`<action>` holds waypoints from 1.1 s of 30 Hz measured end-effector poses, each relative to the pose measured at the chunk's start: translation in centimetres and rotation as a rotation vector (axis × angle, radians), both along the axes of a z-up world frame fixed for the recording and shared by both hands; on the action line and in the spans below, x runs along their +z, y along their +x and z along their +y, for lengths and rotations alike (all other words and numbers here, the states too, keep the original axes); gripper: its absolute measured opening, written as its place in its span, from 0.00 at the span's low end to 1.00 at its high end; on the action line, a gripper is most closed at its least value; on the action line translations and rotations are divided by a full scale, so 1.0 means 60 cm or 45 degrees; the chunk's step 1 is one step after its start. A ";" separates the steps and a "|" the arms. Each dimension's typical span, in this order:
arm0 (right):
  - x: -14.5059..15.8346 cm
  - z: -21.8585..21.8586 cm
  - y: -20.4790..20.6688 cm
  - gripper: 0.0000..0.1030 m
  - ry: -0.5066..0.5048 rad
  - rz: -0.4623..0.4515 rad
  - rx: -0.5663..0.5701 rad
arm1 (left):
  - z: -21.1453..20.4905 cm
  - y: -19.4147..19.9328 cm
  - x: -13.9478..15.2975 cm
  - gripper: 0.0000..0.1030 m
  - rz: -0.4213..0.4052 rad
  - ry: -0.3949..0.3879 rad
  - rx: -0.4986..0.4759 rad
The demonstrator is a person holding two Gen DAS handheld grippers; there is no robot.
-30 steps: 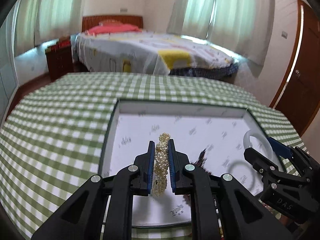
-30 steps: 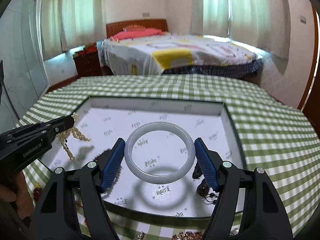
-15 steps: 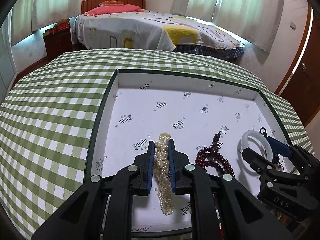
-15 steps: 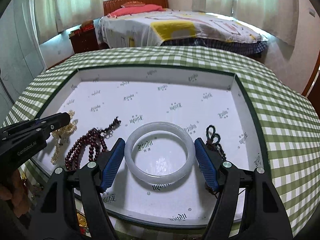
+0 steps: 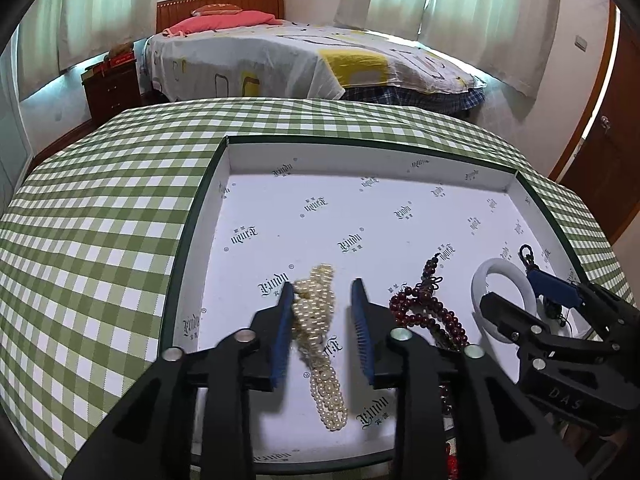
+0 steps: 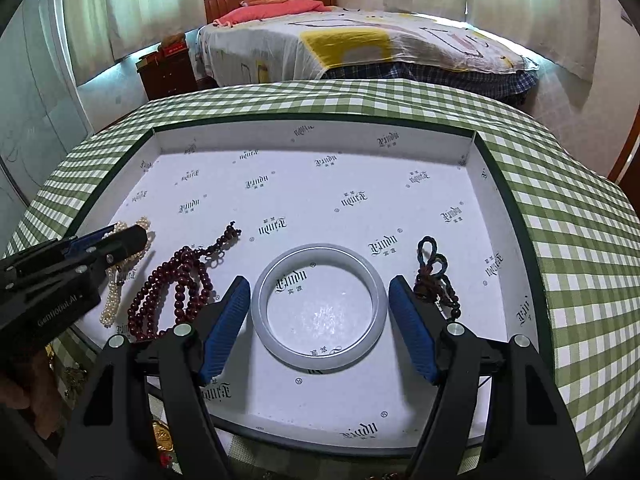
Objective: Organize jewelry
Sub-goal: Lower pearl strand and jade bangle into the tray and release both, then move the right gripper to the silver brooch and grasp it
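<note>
The left tool (image 5: 323,292) is spread around the pearls (image 5: 318,332), its left pad touching them. The right tool (image 6: 320,304) is spread around the bangle (image 6: 320,306). Both pieces lie in the tray (image 6: 312,124), red beads (image 6: 176,292) between them, on the checked counter (image 5: 100,220).

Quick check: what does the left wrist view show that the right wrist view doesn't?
Only the left wrist view shows the left tool open astride the pearl strand.

Only the right wrist view shows the right tool open around the white bangle, and the whole dark cord bracelet.

Both show the red bead strand and the white tray.
</note>
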State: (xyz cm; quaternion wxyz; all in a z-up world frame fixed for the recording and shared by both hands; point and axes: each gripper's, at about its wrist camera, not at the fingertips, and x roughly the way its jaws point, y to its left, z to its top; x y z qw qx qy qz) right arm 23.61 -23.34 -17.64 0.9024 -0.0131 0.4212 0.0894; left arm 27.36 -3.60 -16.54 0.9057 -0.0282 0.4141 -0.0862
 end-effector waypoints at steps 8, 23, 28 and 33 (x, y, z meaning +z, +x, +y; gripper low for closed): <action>0.040 -0.012 -0.026 0.68 0.038 -0.081 -0.016 | 0.011 -0.016 0.016 0.52 -0.042 -0.032 0.011; 0.076 -0.028 -0.124 0.68 0.043 -0.212 -0.070 | 0.041 -0.131 0.108 0.54 -0.341 -0.015 0.039; 0.064 -0.027 -0.166 0.68 0.039 -0.210 -0.076 | 0.045 -0.176 0.111 0.54 -0.379 0.017 0.053; 0.050 -0.021 -0.207 0.68 0.030 -0.200 -0.063 | 0.049 -0.211 0.103 0.54 -0.368 0.035 0.063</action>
